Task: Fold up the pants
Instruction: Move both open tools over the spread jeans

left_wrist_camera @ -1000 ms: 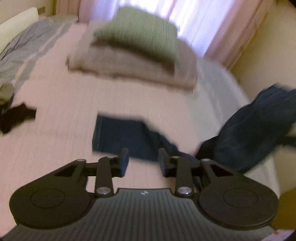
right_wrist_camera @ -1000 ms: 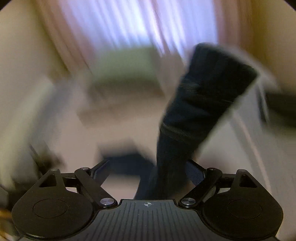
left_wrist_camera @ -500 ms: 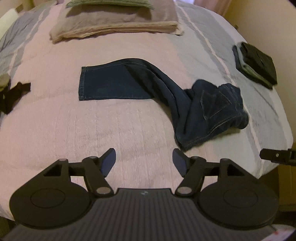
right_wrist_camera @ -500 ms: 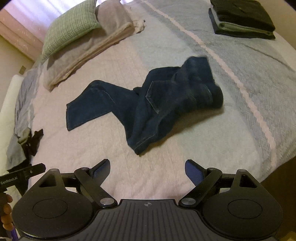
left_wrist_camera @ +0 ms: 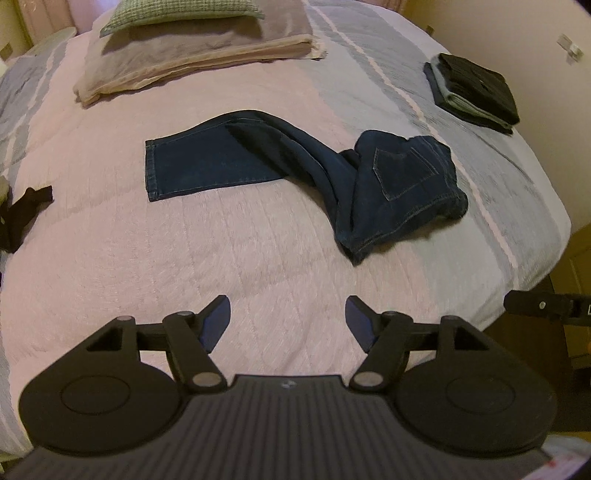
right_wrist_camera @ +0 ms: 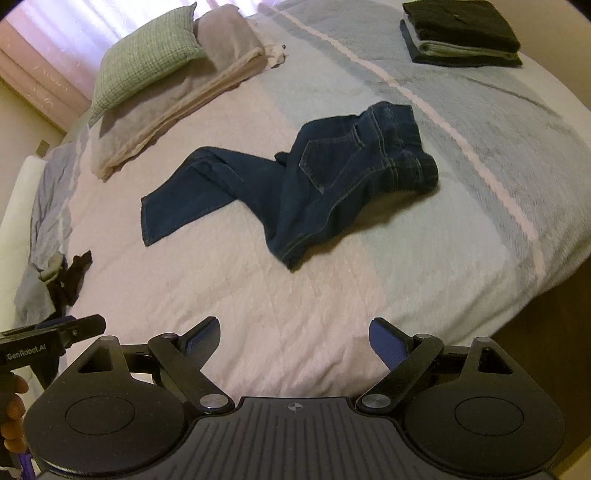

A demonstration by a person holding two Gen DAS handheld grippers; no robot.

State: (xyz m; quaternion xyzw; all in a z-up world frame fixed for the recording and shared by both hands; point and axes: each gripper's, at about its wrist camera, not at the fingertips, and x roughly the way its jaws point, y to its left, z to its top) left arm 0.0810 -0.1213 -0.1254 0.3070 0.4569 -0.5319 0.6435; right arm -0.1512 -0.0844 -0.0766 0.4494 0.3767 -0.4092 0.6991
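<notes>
Dark blue jeans (left_wrist_camera: 306,173) (right_wrist_camera: 295,184) lie crumpled on the pink and grey bed cover, one leg stretched flat to the left, the waist and back pocket bunched at the right. My left gripper (left_wrist_camera: 288,321) hangs open above the near part of the bed, well short of the jeans, with nothing between its fingers. In the right wrist view my right gripper (right_wrist_camera: 293,339) is likewise open and empty, back from the jeans. The left gripper (right_wrist_camera: 51,332) and a hand show at that view's lower left edge.
Folded beige blankets (left_wrist_camera: 192,62) with a green pillow (right_wrist_camera: 144,62) sit at the bed's far side. A stack of folded dark clothes (left_wrist_camera: 476,90) (right_wrist_camera: 461,33) lies at the far right. Small dark garments (left_wrist_camera: 22,214) (right_wrist_camera: 70,277) lie at the left edge. The bed's right edge (left_wrist_camera: 546,266) drops off.
A second ago the right gripper was shut on the lifted jeans; it has let them go and they now lie on the bed. Both grippers opened and pulled back towards the near edge.
</notes>
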